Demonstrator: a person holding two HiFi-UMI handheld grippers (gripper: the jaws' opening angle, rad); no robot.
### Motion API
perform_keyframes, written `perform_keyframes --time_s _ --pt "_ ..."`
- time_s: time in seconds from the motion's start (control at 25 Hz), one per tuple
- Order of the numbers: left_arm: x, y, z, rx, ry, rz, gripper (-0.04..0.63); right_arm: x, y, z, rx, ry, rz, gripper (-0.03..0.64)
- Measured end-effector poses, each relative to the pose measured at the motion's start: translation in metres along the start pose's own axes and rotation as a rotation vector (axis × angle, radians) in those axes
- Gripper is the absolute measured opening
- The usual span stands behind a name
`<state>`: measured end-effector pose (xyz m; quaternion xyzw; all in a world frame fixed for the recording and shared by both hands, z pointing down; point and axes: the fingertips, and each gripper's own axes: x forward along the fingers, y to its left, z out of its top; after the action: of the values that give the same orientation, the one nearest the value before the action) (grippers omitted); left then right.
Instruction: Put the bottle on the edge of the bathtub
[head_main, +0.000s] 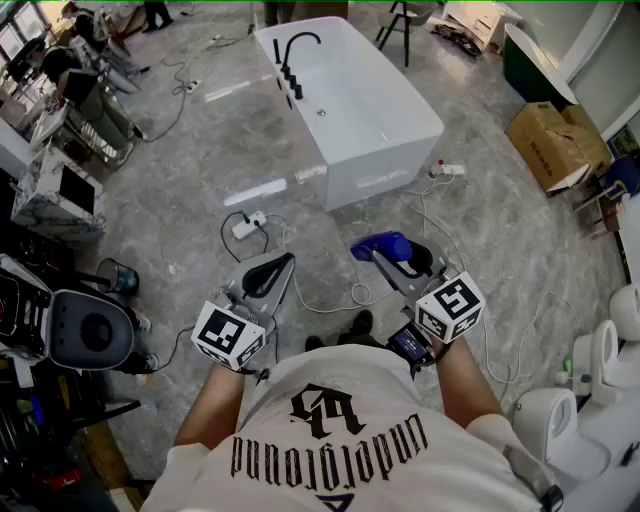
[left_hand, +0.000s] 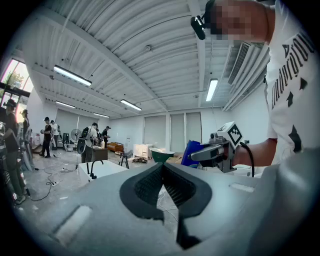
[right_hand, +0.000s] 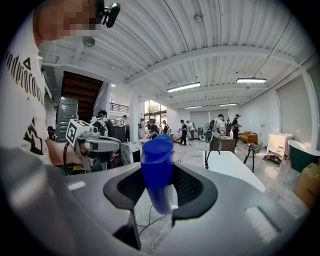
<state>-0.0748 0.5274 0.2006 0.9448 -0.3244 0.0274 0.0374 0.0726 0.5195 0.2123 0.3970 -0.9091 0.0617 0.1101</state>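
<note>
A: What is this step calling for, as you are reading it?

B: The grey floor (head_main: 200, 180) is carrying everything. The white bathtub (head_main: 385, 165) is standing well ahead on it, well apart from both grippers, so I am judging this to be the carry. The person is needing to bring the load forward, level and unhurried. They should be aiming for a flat stretch of rim, probably the near end, away from the black faucet (head_main: 293, 62) that is occupying the far part of the left edge.

A: And the grippers?

B: The left gripper (head_main: 268, 275) is pointing forward with its jaws meeting at the tips and nothing between them, so it is looking idle. The right gripper (head_main: 392, 256) is clamping the blue bottle (right_hand: 157, 167), its jaws standing partly apart with a dark pad pressing on either side.

A: Where is the bottle sitting in that grip?

B: The pads are gripping it around the middle. Its rounded top is rising above the jaws and its lower end is showing below them. It is hanging over the floor, short of the tub's near end. I am thinking the base should be coming down square on the rim before the jaws are letting go, since a narrow rim is leaving little margin for a tilt.
</note>
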Motion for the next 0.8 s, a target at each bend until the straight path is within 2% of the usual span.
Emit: perform_keyframes --time_s 0.4,0.56,0.8 --pt "-0.008 0.002 0.008 -0.005 -0.015 0.016 0.005 -0.006 -0.001 -0.001 -0.008 0.008 -0.020 0.155" --pt "-0.005 0.005 -0.004 -0.020 -0.011 0.017 0.005 -0.009 -0.005 -0.005 0.004 0.011 -0.024 0.155" --pt "0.021 0.010 -0.016 -0.031 0.024 0.029 0.005 -0.009 -0.037 -0.016 0.029 0.010 -0.038 0.155"
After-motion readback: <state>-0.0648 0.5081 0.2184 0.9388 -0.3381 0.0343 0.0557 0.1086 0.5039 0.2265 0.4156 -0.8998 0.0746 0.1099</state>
